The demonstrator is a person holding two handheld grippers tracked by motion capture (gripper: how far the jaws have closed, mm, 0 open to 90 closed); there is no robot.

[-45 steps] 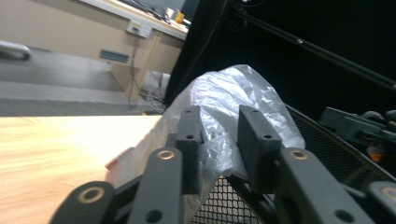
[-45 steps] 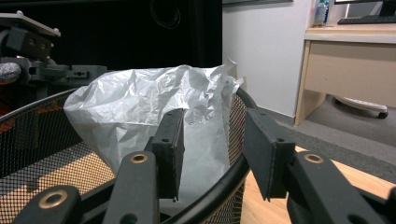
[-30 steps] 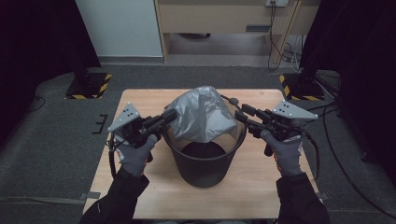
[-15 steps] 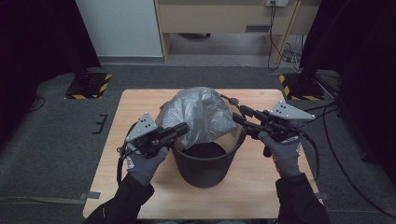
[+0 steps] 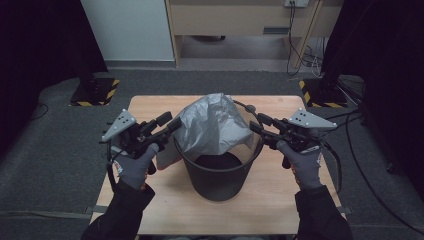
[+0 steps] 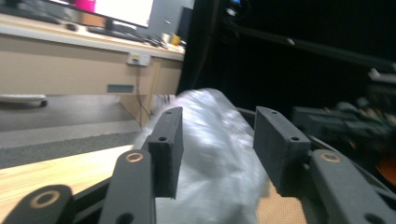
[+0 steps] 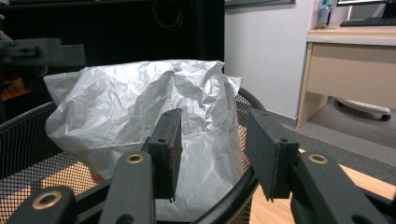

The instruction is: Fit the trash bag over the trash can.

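Wooden table (image 5: 150, 210) under us, and on it the black mesh bin (image 5: 220, 180) with the grey plastic bag (image 5: 215, 127) bunched up over its far rim, part inside, part standing proud. A second ago our left gripper (image 5: 170, 124) was clamped against the bag's left side; now it sits back just off the bin's left rim, its jaws have just been opening, and in the left gripper view the bag (image 6: 210, 154) lies beyond the parted pads with nothing pinched. So that edge looks released, and we judge the bag ready for a fresh grab to spread it over the rim. Our right gripper (image 5: 256, 124) hangs at the bin's right rim, jaws apart and straddling the wire edge (image 7: 224, 198), not clenched on it, the bag just ahead of them.
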